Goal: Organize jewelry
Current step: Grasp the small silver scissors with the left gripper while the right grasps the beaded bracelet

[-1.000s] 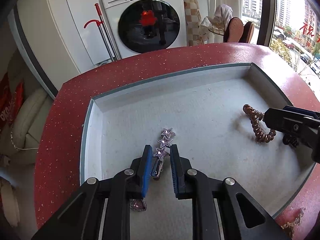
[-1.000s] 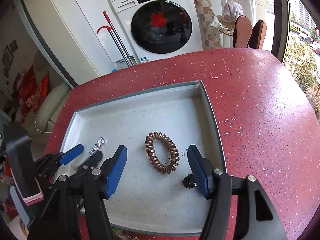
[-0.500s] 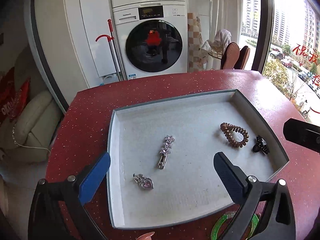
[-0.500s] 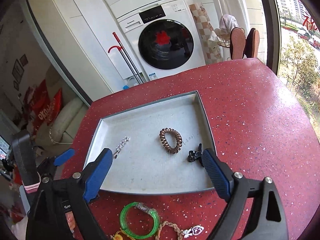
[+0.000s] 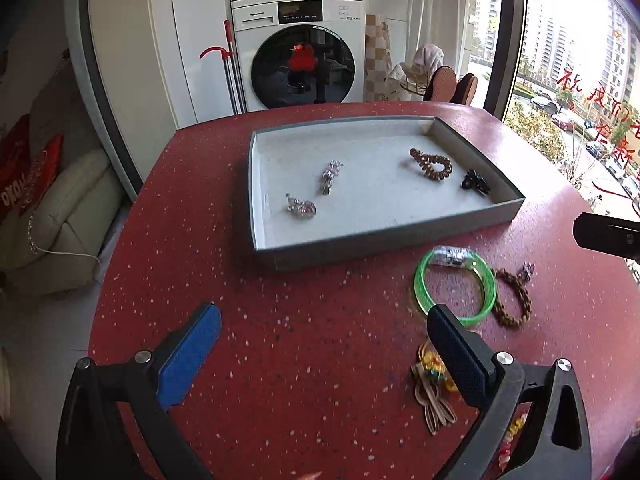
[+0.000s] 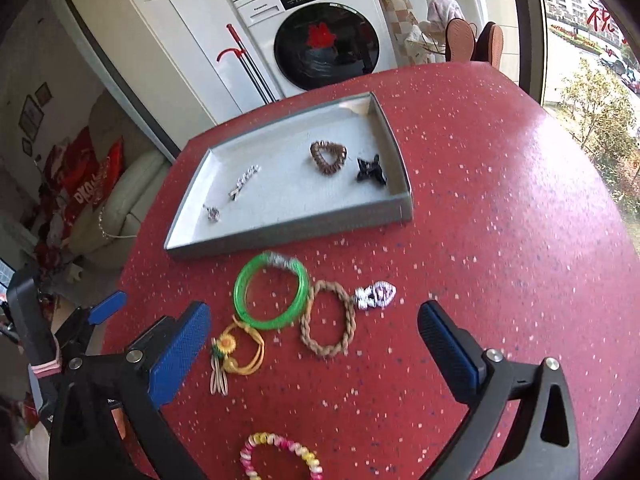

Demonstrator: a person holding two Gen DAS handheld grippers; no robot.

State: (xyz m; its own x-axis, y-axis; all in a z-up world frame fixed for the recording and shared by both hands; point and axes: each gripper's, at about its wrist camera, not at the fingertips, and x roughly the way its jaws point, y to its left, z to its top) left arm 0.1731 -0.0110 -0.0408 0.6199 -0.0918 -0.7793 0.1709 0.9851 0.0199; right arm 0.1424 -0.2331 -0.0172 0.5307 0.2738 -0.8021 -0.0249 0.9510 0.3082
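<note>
Blue-padded and spread wide, our right tongs fill the bottom of the right wrist view with nothing between the pads; our left tongs sit at the bottom of the left wrist view, equally wide apart and empty. Both hang over the red speckled table.

Lowest in the right view we see a pink and yellow twisted bracelet. Above it, near the left pad, lies a yellow flower hair tie, with a braided tan bracelet to its right carrying a silver charm on its upper right. Touching that bracelet from the upper left is a green bangle, just below the near wall of the grey tray.

Inside the tray, toward its lower left, we find a small silver brooch, then a silver star hair clip slanting up and right. Well apart, toward the tray's right side, rest a brown spiral hair tie and, just beside it, a black claw clip.

At the top centre of the frame stands a white washing machine.
</note>
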